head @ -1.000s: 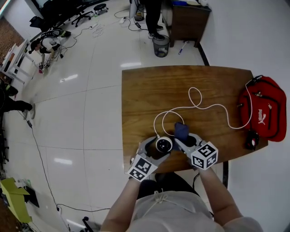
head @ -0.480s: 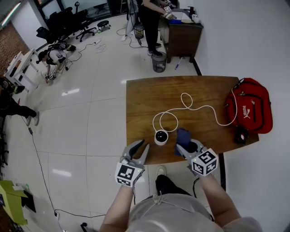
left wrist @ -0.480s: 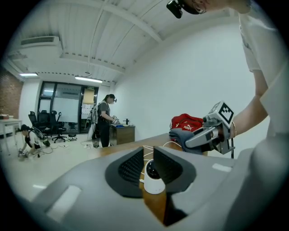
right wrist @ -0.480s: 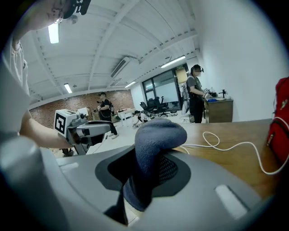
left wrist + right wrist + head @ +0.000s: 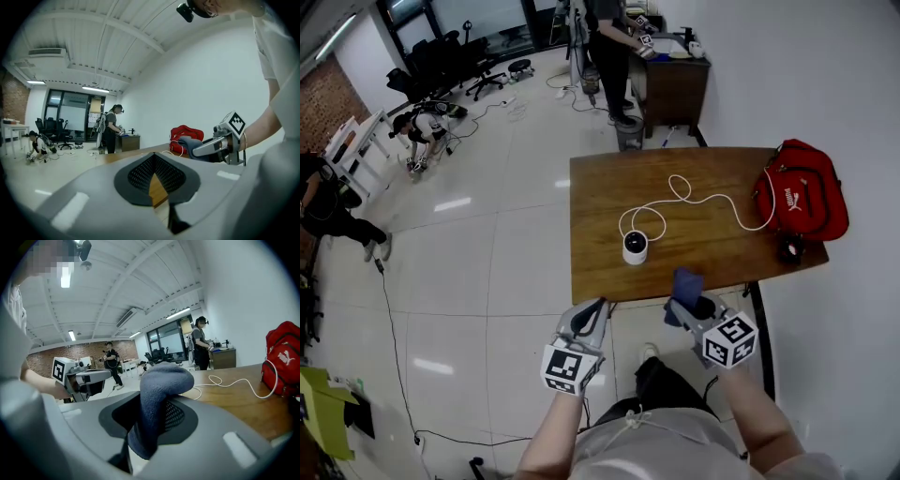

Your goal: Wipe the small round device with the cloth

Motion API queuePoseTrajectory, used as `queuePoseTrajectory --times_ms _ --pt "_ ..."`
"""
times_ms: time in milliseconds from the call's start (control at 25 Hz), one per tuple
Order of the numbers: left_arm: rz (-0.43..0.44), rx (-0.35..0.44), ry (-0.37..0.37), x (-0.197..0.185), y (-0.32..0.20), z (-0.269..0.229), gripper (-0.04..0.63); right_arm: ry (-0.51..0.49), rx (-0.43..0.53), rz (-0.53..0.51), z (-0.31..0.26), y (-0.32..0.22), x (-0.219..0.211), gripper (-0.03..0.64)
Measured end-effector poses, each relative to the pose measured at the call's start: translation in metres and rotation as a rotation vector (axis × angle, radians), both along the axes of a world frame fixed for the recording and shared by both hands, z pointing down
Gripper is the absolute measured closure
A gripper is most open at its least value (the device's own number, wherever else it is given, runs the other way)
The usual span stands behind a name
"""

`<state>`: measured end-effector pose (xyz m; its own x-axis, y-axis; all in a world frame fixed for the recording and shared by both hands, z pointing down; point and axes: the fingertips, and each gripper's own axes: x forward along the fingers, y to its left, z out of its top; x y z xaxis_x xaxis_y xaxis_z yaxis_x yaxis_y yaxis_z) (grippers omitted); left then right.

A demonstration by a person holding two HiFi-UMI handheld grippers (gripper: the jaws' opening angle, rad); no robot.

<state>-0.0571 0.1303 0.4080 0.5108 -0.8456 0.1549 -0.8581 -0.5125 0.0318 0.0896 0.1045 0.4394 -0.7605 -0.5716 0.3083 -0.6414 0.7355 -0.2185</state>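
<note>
The small round device (image 5: 635, 247), white with a black top, stands on the wooden table (image 5: 712, 253) near its front edge, with its white cable (image 5: 694, 199) looping behind it. Both grippers hang over the floor, short of the table's near edge. My left gripper (image 5: 598, 309) is shut with nothing between its jaws (image 5: 154, 161). To its right, my right gripper (image 5: 682, 302) is shut on the blue cloth (image 5: 685, 284), which bulges up out of the jaws in the right gripper view (image 5: 161, 385). The device is hidden in both gripper views.
A red bag (image 5: 802, 199) lies at the table's right end, with a small black item (image 5: 787, 248) beside it. A person (image 5: 609, 47) stands at a dark cabinet (image 5: 675, 80) beyond the table, next to a bin (image 5: 628, 131). Office chairs and other people are far left.
The left gripper let go of the device and closed. Both grippers pulled back off the table toward me, the cloth still in the right one. The device stayed on the table.
</note>
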Motion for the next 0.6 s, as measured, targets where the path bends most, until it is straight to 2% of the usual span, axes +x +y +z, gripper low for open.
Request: queuePoseTrajectory --times_ms 320,600 --pt "-0.013 0.003 -0.004 0.015 0.050 -0.006 0.589 0.025 0.012 0.016 0.011 0.063 0.008 0.506" --pt "-0.045 0.002 0.057 0.027 0.070 -0.010 0.589 0.049 0.040 -0.030 0.010 0.096 0.013 0.508"
